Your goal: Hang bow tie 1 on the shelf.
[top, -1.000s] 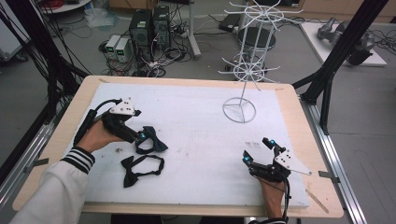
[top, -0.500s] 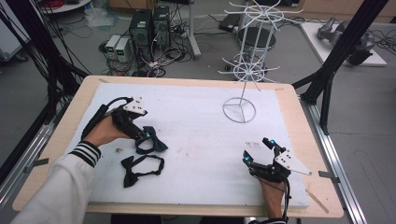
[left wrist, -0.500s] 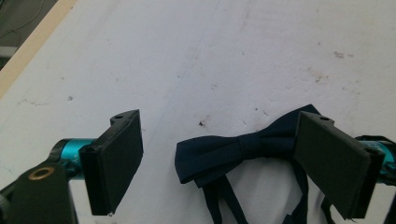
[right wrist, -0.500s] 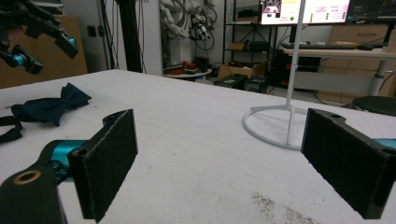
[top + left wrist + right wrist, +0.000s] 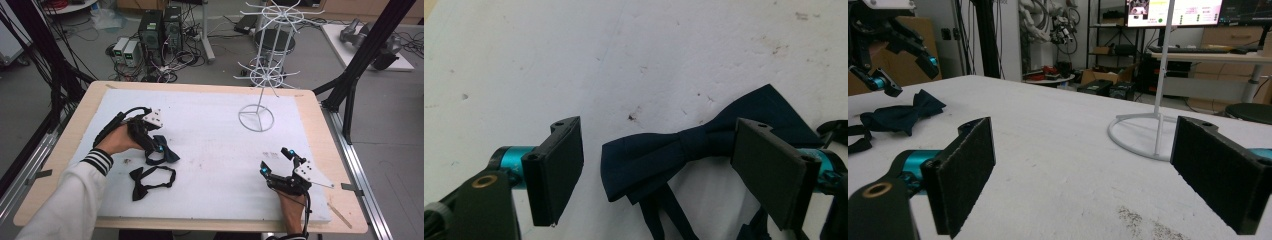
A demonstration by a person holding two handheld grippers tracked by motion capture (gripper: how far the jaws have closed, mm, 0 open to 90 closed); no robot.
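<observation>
Right now the left hand-held gripper [image 5: 159,146] sits over a dark navy fabric bow tie [image 5: 694,145] on the white foam-covered worktop [image 5: 215,135]. Its jaws stand wide and have just been closing in a bit, with the tie's knot and one wing lying between them, pads not yet pressing. The tie's long axis runs roughly across the jaw gap, so the closing line meets it near the knot. A second bow tie, black with a looped strap [image 5: 150,181], lies just nearer the person than that gripper. Bow ties: two. The right hand-held gripper [image 5: 276,161] rests well apart, wide open, empty, facing the white wire display stand [image 5: 265,75]. Stands: one. The left hand is far nearer the tie.
</observation>
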